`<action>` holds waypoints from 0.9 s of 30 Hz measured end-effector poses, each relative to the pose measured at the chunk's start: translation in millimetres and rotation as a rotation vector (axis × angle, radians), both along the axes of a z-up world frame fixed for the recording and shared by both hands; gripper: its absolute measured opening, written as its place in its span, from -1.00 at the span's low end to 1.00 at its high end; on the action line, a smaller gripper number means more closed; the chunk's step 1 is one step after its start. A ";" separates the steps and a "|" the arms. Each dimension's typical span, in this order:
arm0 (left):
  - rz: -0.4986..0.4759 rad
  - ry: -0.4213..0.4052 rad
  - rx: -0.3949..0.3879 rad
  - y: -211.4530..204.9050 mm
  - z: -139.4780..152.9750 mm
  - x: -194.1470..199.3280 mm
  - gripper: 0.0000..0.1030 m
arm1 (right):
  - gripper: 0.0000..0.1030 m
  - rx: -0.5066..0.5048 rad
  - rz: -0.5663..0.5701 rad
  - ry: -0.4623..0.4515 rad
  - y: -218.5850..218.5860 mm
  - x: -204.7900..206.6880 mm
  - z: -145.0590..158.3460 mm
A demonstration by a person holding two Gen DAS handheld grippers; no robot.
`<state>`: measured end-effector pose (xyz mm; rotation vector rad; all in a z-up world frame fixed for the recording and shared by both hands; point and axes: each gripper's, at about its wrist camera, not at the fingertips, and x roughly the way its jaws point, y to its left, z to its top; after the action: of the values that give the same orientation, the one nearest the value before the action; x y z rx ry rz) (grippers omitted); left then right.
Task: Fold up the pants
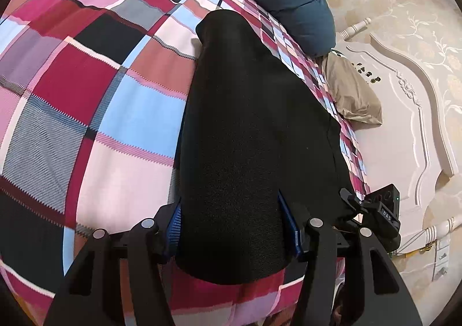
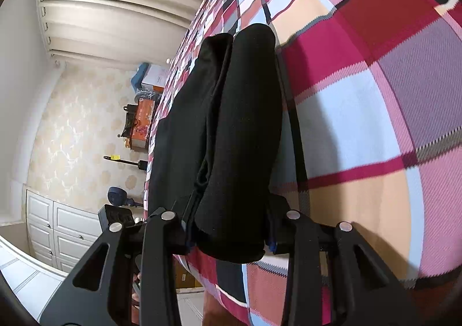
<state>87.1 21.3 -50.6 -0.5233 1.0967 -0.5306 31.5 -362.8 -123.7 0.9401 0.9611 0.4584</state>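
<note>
Black pants (image 1: 245,129) lie lengthwise on a plaid bedspread (image 1: 86,95), folded into a long strip running away from me. My left gripper (image 1: 234,227) is shut on the near end of the pants, its blue pads pressed against both sides of the fabric. In the right wrist view the pants (image 2: 231,129) show as two stacked layers, and my right gripper (image 2: 231,233) is shut on their near end too. The right gripper also shows in the left wrist view (image 1: 375,204), at the pants' right edge.
A blue pillow (image 1: 291,2) and a beige pillow (image 1: 349,92) lie at the bed's far right by a white carved headboard (image 1: 404,129). Curtains (image 2: 109,8), boxes (image 2: 144,112) and white cabinets (image 2: 57,227) stand beside the bed.
</note>
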 end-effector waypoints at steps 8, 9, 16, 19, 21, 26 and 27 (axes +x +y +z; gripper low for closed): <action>-0.004 0.008 -0.012 3.0 -5.2 -0.5 0.11 | -0.34 0.007 0.008 0.002 -3.2 0.6 0.4; -0.004 0.009 -0.015 3.4 -6.3 -0.3 0.11 | -0.34 0.011 0.007 0.004 -3.5 1.2 -1.4; -0.011 0.001 -0.023 2.0 -9.3 1.1 0.13 | -0.34 0.049 0.008 0.010 -7.7 7.3 -13.0; -0.011 0.000 -0.029 2.5 -9.9 -0.2 0.13 | -0.34 0.056 0.010 0.009 -8.3 6.5 -14.4; -0.011 0.000 -0.034 3.4 -10.2 -1.1 0.14 | -0.34 0.057 0.010 0.009 -8.3 5.0 -15.0; -0.014 -0.001 -0.039 4.6 -10.0 -2.4 0.14 | -0.34 0.057 0.010 0.008 -9.3 4.8 -14.4; -0.014 -0.001 -0.040 4.9 -10.0 -2.2 0.14 | -0.34 0.058 0.008 0.009 -9.2 4.8 -14.7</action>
<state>84.9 26.1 -60.6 -0.5508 1.0915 -0.5662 36.3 -372.0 -138.5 0.9918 0.9642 0.4919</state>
